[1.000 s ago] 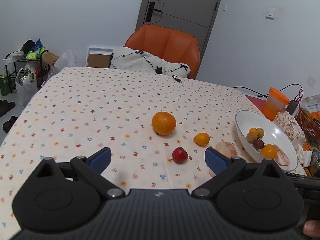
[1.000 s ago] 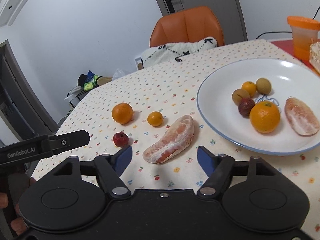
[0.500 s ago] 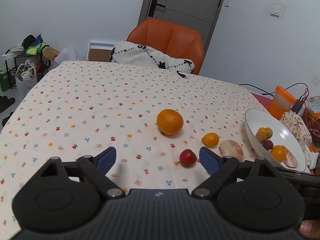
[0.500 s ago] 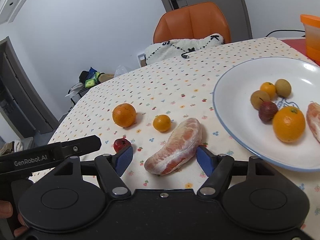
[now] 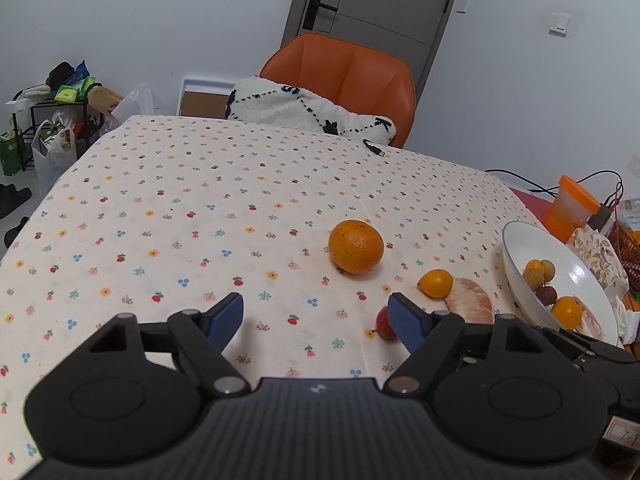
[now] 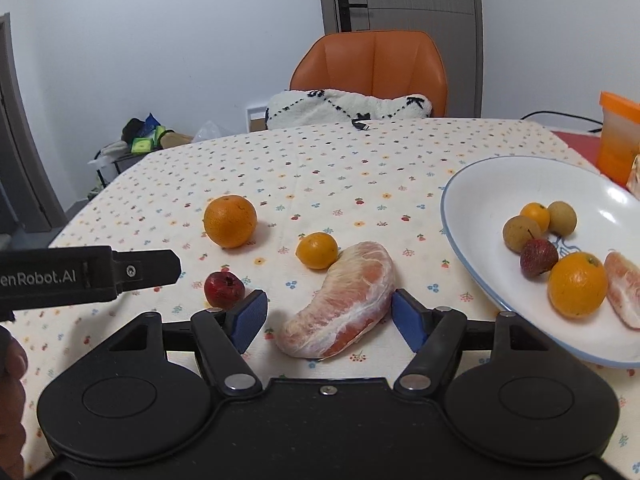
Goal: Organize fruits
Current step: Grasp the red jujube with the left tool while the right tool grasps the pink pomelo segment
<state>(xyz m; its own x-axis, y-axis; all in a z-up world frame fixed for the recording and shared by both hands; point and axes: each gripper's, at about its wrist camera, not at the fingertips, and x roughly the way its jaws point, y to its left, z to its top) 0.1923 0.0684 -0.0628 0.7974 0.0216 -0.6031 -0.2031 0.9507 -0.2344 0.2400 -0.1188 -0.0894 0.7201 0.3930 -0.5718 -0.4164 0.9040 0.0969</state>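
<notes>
Your right gripper (image 6: 330,314) has closed in on the pomelo segment (image 6: 340,300), jaws apart either side of it. Your left gripper (image 5: 316,314) hovers spread and empty. Squeeze hard and the soft segment could tear. The counter (image 6: 320,160) holds four fruits; the plate (image 6: 472,200) holds six.

Ahead of me, plain white walls (image 5: 160,20) and a grey door (image 5: 380,0) with a black lever handle (image 5: 320,7). An orange chair (image 5: 344,68) stands at the table's far edge, a white cushion with black stitching (image 5: 304,110) on its seat. The table carries a floral-print cloth (image 5: 180,208). At my left, a cluttered black metal rack (image 5: 36,120) with plastic bags (image 5: 52,148). A wall switch (image 5: 559,22) right of the door.
</notes>
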